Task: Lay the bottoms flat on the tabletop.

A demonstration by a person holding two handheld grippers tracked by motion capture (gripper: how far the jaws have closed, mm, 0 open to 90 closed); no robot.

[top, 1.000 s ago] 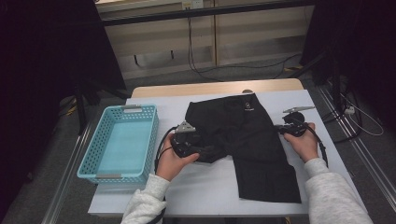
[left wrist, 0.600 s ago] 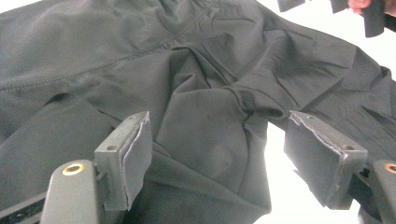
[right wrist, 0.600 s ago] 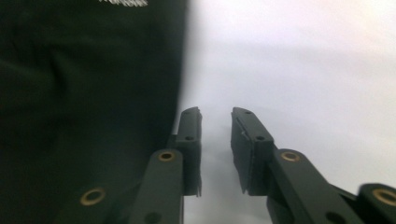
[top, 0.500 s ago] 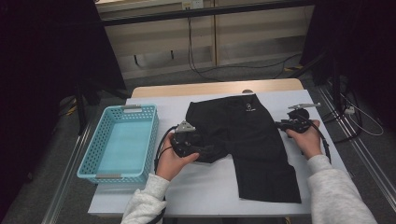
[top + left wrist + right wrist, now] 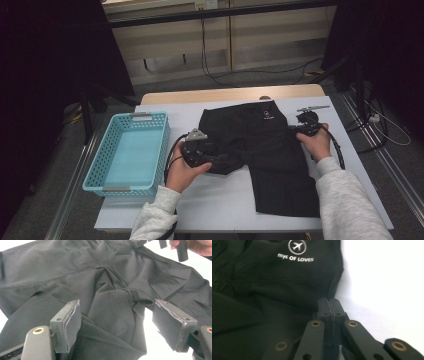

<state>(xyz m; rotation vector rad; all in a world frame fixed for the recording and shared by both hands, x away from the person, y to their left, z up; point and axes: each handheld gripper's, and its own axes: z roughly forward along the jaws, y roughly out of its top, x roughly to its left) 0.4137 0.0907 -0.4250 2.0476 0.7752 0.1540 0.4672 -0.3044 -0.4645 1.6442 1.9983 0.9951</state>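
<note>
— Nearest, what? Black shorts [image 5: 270, 150] spread mid-table [image 5: 220, 205], left gripper [image 5: 115, 327] gaping over a bunched fold.
— And right? Right gripper [image 5: 331, 308] clenched on the shorts' right edge.
— Around? Blue basket [image 5: 129, 154] left, well apart; cables farther back.

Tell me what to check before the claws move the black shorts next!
1. Left claw open wide: ok.
2. Bunched cloth of the shorts between its pads, not yet pinched: ok.
3. Right claw shut at the shorts' edge: ok.
4. Cloth really pinched in the right claw: cannot tell.
5. Shorts lying flat on the table: not ok, one leg is crumpled by the left claw.
6. Blue basket empty and apart from the shorts: ok.
</note>
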